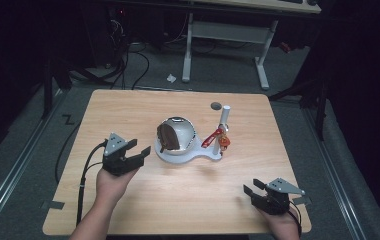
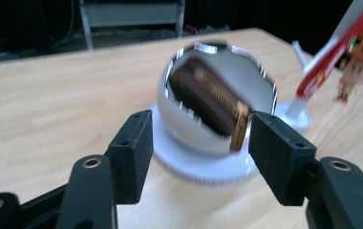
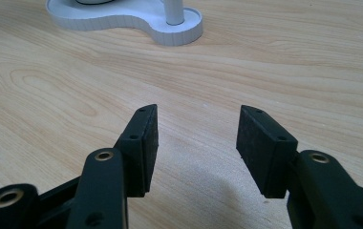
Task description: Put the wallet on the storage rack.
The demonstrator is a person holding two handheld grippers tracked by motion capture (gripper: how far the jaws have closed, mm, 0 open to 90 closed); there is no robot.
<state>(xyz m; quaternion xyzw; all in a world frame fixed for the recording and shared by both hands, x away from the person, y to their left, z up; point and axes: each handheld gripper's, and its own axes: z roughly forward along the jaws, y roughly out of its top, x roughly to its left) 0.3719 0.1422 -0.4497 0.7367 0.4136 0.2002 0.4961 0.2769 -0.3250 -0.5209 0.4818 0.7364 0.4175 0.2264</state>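
Two grippers work over one wooden table (image 1: 143, 200). One left gripper (image 1: 134, 153) sits in the person's left hand (image 1: 112, 184) at the near left, pointing toward the middle of the table. Its two jaws stand wide apart with nothing pinched between them; in the left gripper view the pads frame the bowl without touching it. One right gripper (image 1: 251, 188) rests low at the near right corner, well apart from the stand, its two jaws also apart and empty over bare wood, as the right gripper view shows (image 3: 196, 138).

One white stand (image 1: 205, 155) lies near the table's centre. It has two round ends joined by a narrow neck: a larger one on the left and a smaller one on the right. On the larger end sits one shiny metal bowl (image 1: 185, 131), tipped so its mouth faces the left gripper. Inside the bowl lies one dark brown object (image 1: 167, 137); in the left gripper view it shows a gold-coloured zip along it and a gold-coloured end (image 2: 213, 102), and what it is I cannot tell for sure.

From the smaller end rises one white post (image 1: 224, 120), upright. One red strap (image 1: 211, 137) hangs off it, and one small orange figure (image 1: 224, 142) dangles beside the post. One dark round spot (image 1: 216, 106) marks the tabletop just behind the post.
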